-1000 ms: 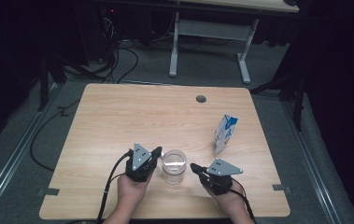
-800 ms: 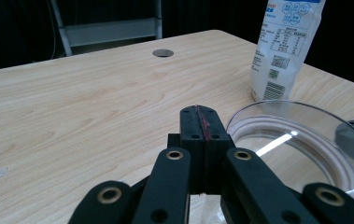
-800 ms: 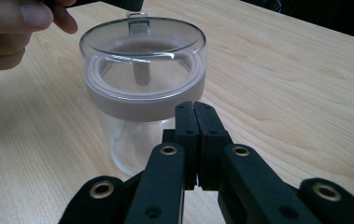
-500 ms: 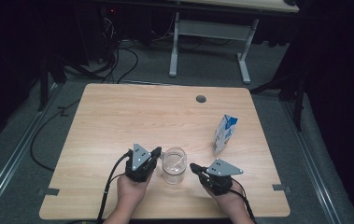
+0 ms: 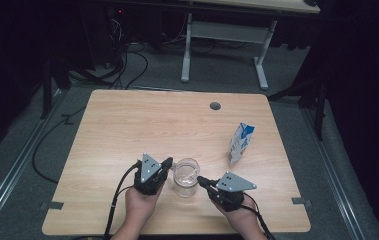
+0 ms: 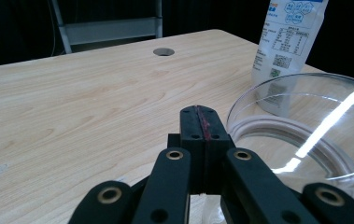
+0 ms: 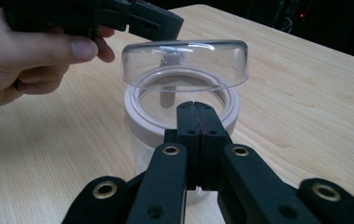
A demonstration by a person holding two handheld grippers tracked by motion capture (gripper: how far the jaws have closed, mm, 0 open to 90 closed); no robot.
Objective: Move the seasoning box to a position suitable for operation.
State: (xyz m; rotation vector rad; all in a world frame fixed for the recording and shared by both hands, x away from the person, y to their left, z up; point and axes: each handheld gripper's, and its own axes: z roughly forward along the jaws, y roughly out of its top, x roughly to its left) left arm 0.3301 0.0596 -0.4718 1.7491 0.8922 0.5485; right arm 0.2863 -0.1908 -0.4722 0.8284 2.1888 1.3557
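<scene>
My left gripper [image 5: 167, 162] sits at the near left, jaws clenched together on nothing, its tip just beside the clear glass jar with a pale ring collar and a domed clear lid [image 5: 185, 176]. The jar stands near the table's near edge, between my two tools. In the right gripper view that lid looks tilted rather than seated; a careless nudge might tip it off or slide the jar. My right gripper [image 5: 201, 180], equally clamped empty, points at the jar's right side. Compared with a second ago, nothing has visibly shifted.
</scene>
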